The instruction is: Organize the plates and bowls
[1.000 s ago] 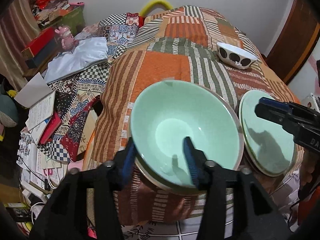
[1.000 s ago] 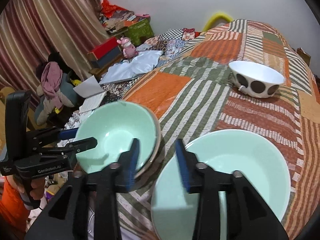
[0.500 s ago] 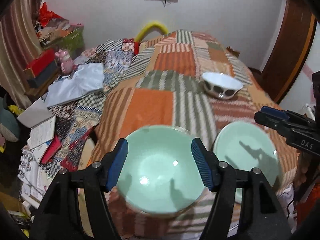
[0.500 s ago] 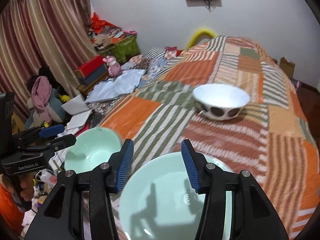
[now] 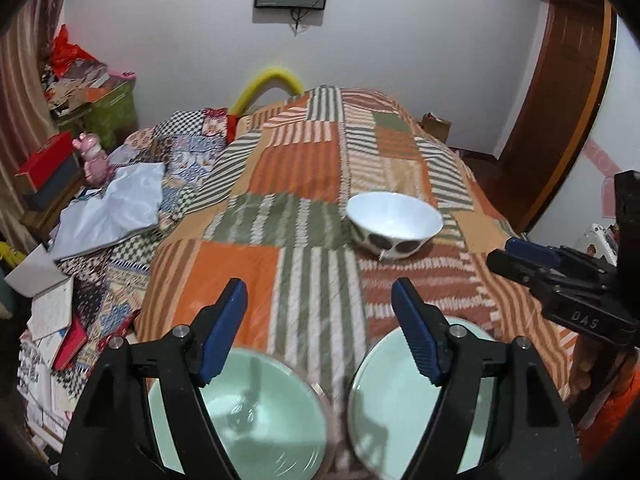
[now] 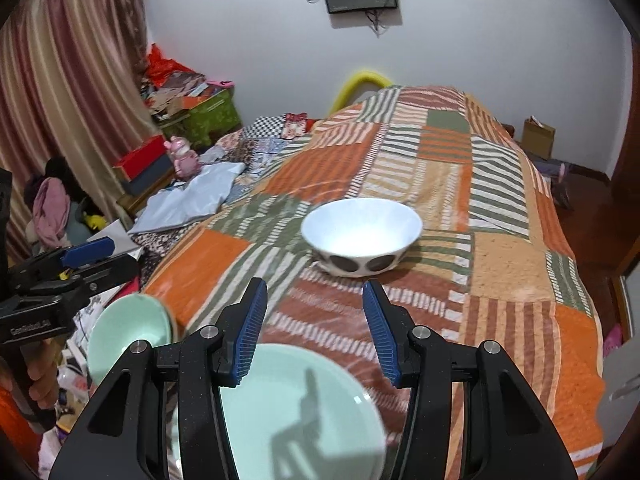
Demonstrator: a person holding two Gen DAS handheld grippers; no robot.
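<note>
- Both tools were spread wide with nothing in them: the left tool [image 5: 318,332] and the right tool [image 6: 313,330] each hung above the near end of the bed [image 6: 508,256], blue pads well apart.
- My guess at the step in hand: go for the white bowl [image 6: 361,236] with the dark spots, since it was the only dish sitting away from the others.
- To do that well, I'd come in low with one pad inside the rim and one outside, and clamp the near wall of the bowl. The bedspread looked soft, so pushing down would probably tip it.
- Lift straight up before swinging it over, because a rim grip on a slick bowl can slip.
- Where it lay: the white bowl was upright, farther up the bed than both tools. It was almost dead ahead of the right tool and ahead, a bit right, of the left one.
- The green bowl [image 5: 240,412] sat right under the left tool at the near left edge.
- The green plate [image 6: 300,408] lay under the right tool, just beside the green bowl; I couldn't tell if they touched.
</note>
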